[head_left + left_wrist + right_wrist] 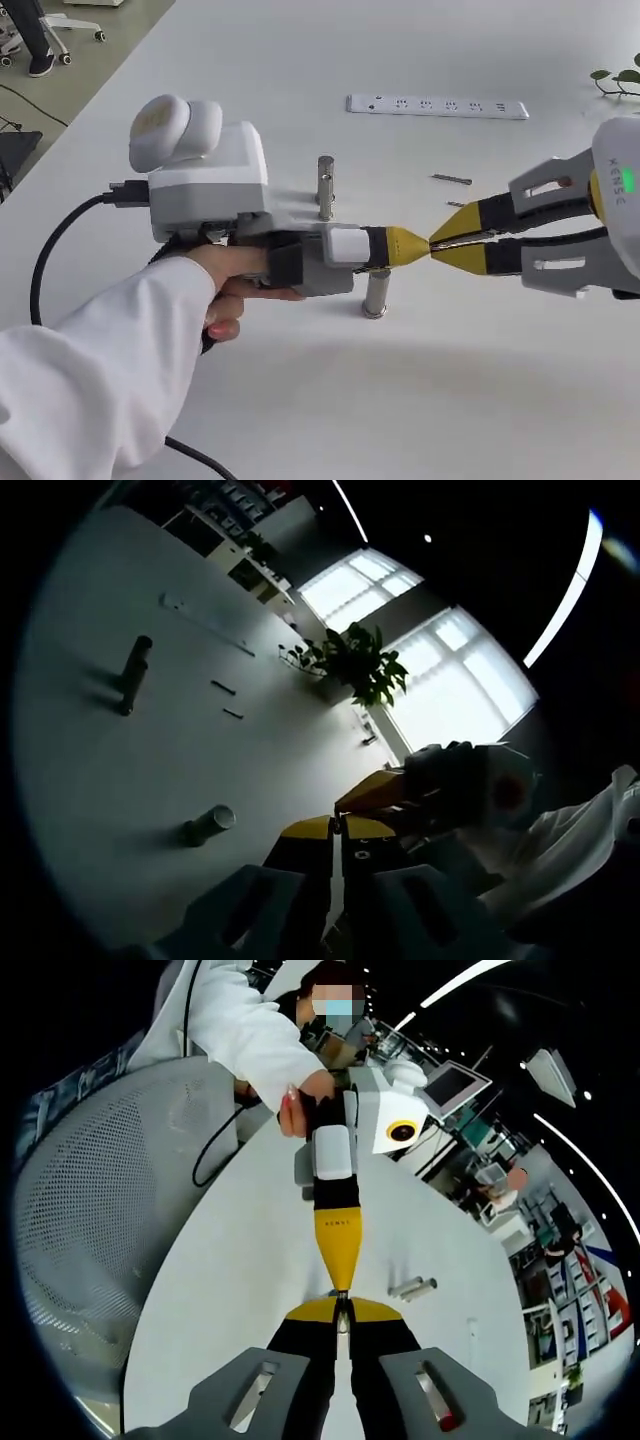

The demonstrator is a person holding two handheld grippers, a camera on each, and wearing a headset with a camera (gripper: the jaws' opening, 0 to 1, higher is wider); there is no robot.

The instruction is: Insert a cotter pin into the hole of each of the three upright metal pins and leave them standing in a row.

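My left gripper [424, 244] points right and my right gripper [436, 246] points left, and their yellow tips meet above the table. The right gripper [342, 1318] is shut on a thin cotter pin [342, 1322]. Its end reaches the shut tips of the left gripper [335, 832]; I cannot tell whether those pinch it. One upright metal pin [326, 186] stands behind the left gripper and another [377, 293] stands just below it. In the left gripper view the near pin [208, 826] stands at lower left and the far one [133, 674] further off. Two loose cotter pins [452, 179] lie beyond.
A white power strip [437, 106] lies at the back of the white table [300, 400]. A plant [620, 80] sits at the far right edge. A black cable [45, 260] trails from the left gripper. An office chair [60, 25] stands on the floor at far left.
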